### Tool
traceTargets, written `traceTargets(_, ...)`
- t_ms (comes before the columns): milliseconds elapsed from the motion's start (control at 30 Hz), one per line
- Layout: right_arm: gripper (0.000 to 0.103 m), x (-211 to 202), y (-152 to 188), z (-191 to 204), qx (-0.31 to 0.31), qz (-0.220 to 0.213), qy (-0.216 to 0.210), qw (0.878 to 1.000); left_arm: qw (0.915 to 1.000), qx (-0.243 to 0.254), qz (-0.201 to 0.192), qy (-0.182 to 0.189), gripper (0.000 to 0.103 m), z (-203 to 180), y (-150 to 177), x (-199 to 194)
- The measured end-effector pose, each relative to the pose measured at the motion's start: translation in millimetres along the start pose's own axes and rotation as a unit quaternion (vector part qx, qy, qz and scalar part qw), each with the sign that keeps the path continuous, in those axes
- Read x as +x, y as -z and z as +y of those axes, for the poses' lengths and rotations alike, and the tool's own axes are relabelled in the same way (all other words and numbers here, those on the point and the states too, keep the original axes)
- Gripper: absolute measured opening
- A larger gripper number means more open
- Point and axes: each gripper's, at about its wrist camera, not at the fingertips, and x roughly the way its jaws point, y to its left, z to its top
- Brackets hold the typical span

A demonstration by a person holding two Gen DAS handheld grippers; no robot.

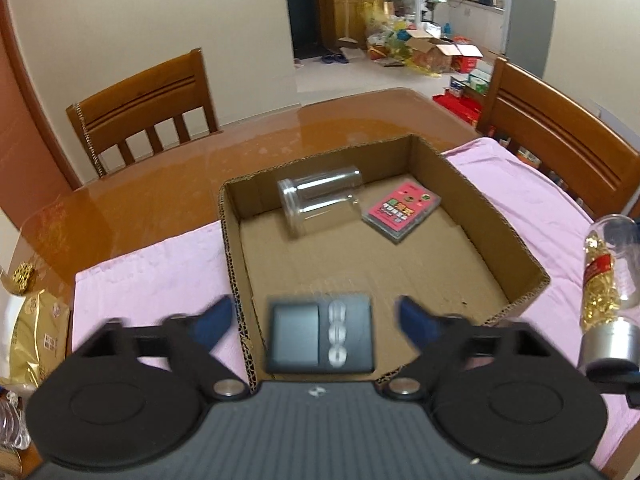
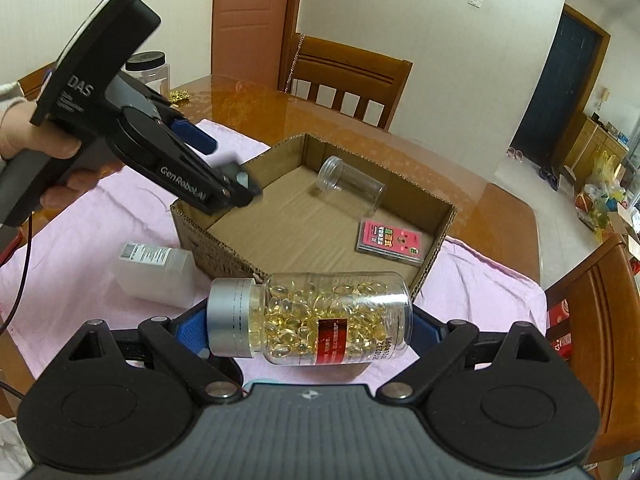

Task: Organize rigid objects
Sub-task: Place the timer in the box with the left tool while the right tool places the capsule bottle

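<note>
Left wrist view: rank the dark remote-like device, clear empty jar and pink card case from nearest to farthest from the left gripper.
1. Dark device, between the open left gripper fingers.
2. Pink card case, far right in the box.
3. Clear empty jar, far left; nearly level with the case.

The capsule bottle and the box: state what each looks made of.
Capsule bottle: clear, glossy body, probably plastic though glass is possible, since the yellow capsules show straight through it; its cap looks like brushed metal or metallised plastic, matte silver with fine ridges. Cardboard box: corrugated cardboard, matte brown, with the wavy fluting exposed along its cut rim.
</note>
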Motion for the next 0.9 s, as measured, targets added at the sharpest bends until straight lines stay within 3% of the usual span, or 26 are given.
traceTargets(267,0.097,9.2,-5.7,-5.1,0.001,0.003,-0.002,1.000,0.9996,-0.017,-0.021,-0.005,0.100,1.2,13.3,-18.0)
traceTargets(433,0.097,16.6,-13.7,-10.1,0.000,0.004,-0.003,1.000,0.9977,-0.064,-0.019,-0.013,0.101,8.4,28.9,-33.1)
traceTargets(900,0.097,74.9,-51.9,-37.6,0.008,0.035,0.002,0.999,0.9909,-0.103,-0.034,-0.081,0.102,22.2,59.6,-64.4)
